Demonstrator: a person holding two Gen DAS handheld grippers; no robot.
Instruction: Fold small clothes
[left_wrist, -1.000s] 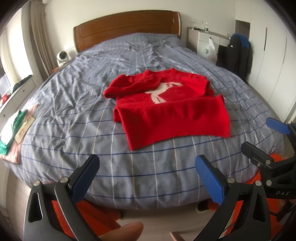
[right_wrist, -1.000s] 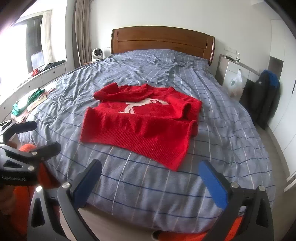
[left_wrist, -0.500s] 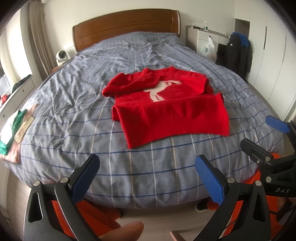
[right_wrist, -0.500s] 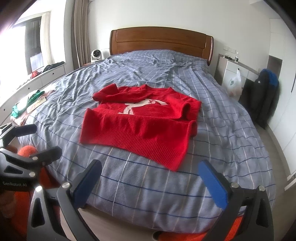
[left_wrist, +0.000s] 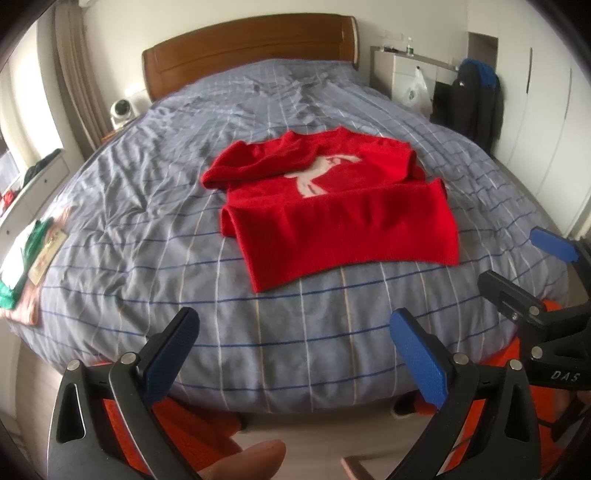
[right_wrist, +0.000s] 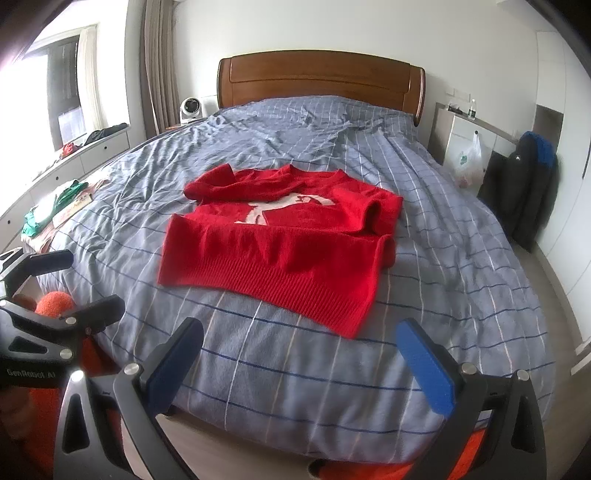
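A small red sweater (left_wrist: 332, 218) with a white figure on its chest lies on the blue striped bedspread (left_wrist: 147, 206), its lower half folded up over the body and its sleeves tucked in. It also shows in the right wrist view (right_wrist: 280, 243). My left gripper (left_wrist: 295, 354) is open and empty, held off the near edge of the bed, well short of the sweater. My right gripper (right_wrist: 299, 358) is open and empty at the near edge too. Each gripper shows at the side of the other's view.
A pile of folded clothes (left_wrist: 22, 266) lies at the bed's left edge. A wooden headboard (right_wrist: 317, 77) stands at the far end. A white cabinet (right_wrist: 465, 140), a plastic bag (right_wrist: 469, 158) and a dark jacket (right_wrist: 528, 184) stand to the right. A low white drawer unit (right_wrist: 74, 158) runs along the left.
Both grippers have drawn slightly toward the bed. The sweater has not moved and both grippers stay open.
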